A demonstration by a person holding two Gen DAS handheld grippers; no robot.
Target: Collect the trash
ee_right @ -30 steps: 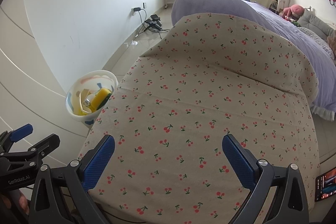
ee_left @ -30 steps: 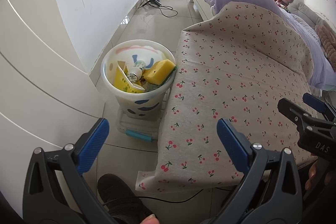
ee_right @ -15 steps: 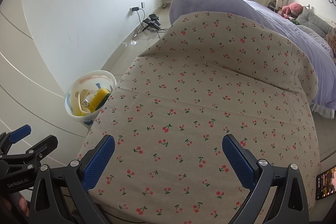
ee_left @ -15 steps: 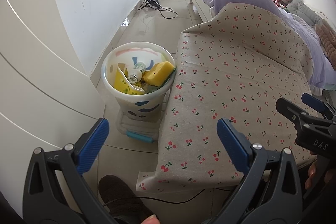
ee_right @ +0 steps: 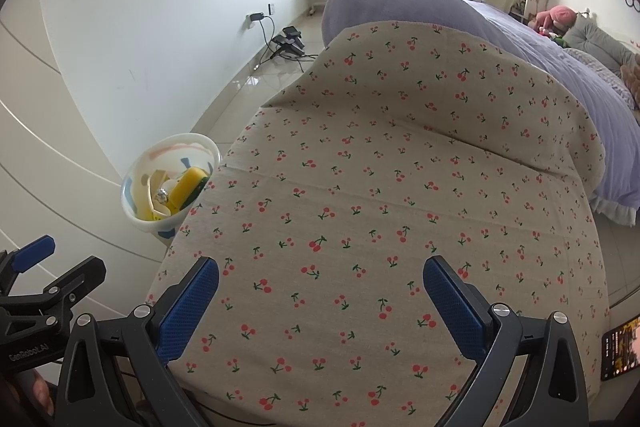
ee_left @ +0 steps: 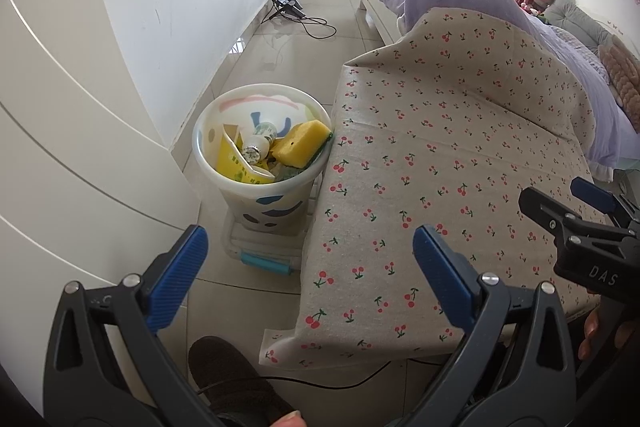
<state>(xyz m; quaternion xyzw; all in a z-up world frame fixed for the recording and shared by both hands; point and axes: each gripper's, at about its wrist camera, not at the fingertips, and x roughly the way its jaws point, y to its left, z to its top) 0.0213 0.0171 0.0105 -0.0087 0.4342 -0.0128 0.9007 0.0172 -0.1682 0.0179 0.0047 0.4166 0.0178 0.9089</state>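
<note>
We judge the collecting to be all but finished: the cherry-print cloth on the desk (ee_right: 400, 227) shows no litter anywhere we can see, and the trash sits in the one white bin (ee_left: 262, 187) standing on the floor just beside the desk's left edge, between it and the white wall. Inside the bin we count one yellow sponge (ee_left: 303, 143) with a green underside, one small bottle (ee_left: 258, 143) lying on its side, and one yellow carton or wrapper (ee_left: 236, 165); some paler scraps lie beneath, too jumbled to count. Our left tool (ee_left: 310, 279) hangs over the near floor and desk corner with its two blue pads spread wide, gripping nothing. Our right tool (ee_right: 320, 303) hovers over the cloth, likewise fully spread and empty. What remains, if anything, lies outside these views; we cannot tell whether litter waits elsewhere in the room.
</note>
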